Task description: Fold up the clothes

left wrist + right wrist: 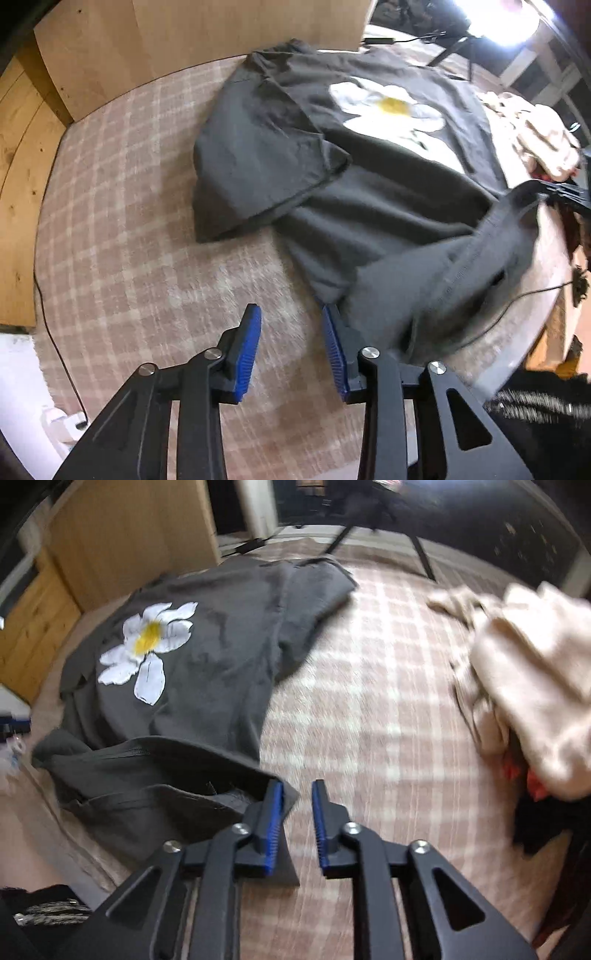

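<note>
A dark grey T-shirt (369, 177) with a white and yellow daisy print (391, 107) lies spread on a pink plaid bedcover (129, 221). Its near hem is rumpled and doubled over. My left gripper (290, 310) points down at the cover, open, with only plaid showing between its blue pads; the hem's left corner lies against the outer side of its right finger. In the right wrist view the T-shirt (207, 657) and its daisy (147, 646) fill the left half. My right gripper (297, 784) stands slightly open over the bedcover (369, 701). The hem's right corner lies under its left finger.
A heap of beige clothes (535, 683) with red and black pieces below it lies on the right; the left wrist view shows that heap (535, 136) beyond the shirt. A wooden cabinet (184, 37) stands behind the bed, and a black cable (55, 332) runs along its left edge. Black tripod legs (421, 557) stand at the back.
</note>
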Tool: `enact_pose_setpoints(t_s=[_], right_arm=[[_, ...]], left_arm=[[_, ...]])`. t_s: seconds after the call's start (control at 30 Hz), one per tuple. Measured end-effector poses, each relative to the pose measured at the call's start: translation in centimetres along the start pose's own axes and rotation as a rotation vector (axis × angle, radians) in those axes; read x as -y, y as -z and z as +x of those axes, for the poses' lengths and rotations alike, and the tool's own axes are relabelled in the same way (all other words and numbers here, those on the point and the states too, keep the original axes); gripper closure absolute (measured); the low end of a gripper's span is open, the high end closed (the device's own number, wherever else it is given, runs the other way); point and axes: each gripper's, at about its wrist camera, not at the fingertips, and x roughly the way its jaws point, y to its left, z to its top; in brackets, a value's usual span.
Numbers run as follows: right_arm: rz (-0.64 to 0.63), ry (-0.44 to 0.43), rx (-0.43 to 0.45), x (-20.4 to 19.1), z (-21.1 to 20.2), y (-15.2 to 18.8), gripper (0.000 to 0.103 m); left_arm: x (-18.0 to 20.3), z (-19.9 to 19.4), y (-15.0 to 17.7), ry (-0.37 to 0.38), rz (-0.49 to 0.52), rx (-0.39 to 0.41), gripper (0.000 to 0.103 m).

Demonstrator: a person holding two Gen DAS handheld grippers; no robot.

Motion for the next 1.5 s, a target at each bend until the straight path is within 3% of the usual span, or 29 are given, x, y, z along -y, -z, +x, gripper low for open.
enact_pose_setpoints(t_s=[0.1, 0.17, 0.27, 0.37, 0.5, 0.63, 0.77, 0.87, 1.1, 1.27, 1.5], right_arm=[[0.080, -0.015, -0.013, 1.0, -0.2, 0.7, 0.085], [0.059, -0.027, -0.011, 0.6, 0.2, -0.2, 0.085], [-0.005, 0.018, -0.030, -0.7, 2.0, -4.1, 0.085], [0.016, 0.007, -0.126, -0.9, 3.9, -7.4, 0.084], [0.061, -0.004, -0.134, -1.7, 2.0, -6.0, 0.084], [0.166, -0.030, -0.237, -2.4, 3.0, -3.5, 0.085], [0.251, 0.011, -0.254, -2.3, 3.7, -4.1, 0.084], [0.250, 0.068, -0.273, -2.6, 4.1, -5.3, 0.084], [0.223, 0.111, -0.331, -4.2, 4.9, -7.0, 0.084], [0.181, 0.184, -0.410, -5.0, 5.9, -7.5, 0.084], [0.181, 0.210, -0.469, -5.0, 6.7, -7.6, 0.084]], left_arm=[[0.1, -0.1, 1.4, 0.016, -0.011, -0.010, 0.066], [0.3, 0.2, 2.1, 0.017, -0.013, -0.023, 0.066], [0.5, 0.8, 2.7, 0.025, -0.004, -0.044, 0.066], [0.7, 1.5, 2.1, 0.039, 0.007, -0.042, 0.066], [1.4, 1.5, 1.8, 0.049, 0.034, -0.035, 0.066], [1.4, 1.3, 2.2, 0.060, 0.036, -0.027, 0.066], [1.5, 1.4, 2.0, 0.070, 0.039, -0.014, 0.066], [1.5, 1.1, 2.0, 0.067, 0.065, -0.008, 0.066], [1.3, 1.3, 2.6, 0.099, 0.071, 0.010, 0.066], [1.1, 1.5, 2.8, 0.104, 0.078, 0.009, 0.066], [1.2, 1.8, 2.7, 0.115, 0.086, 0.011, 0.066]])
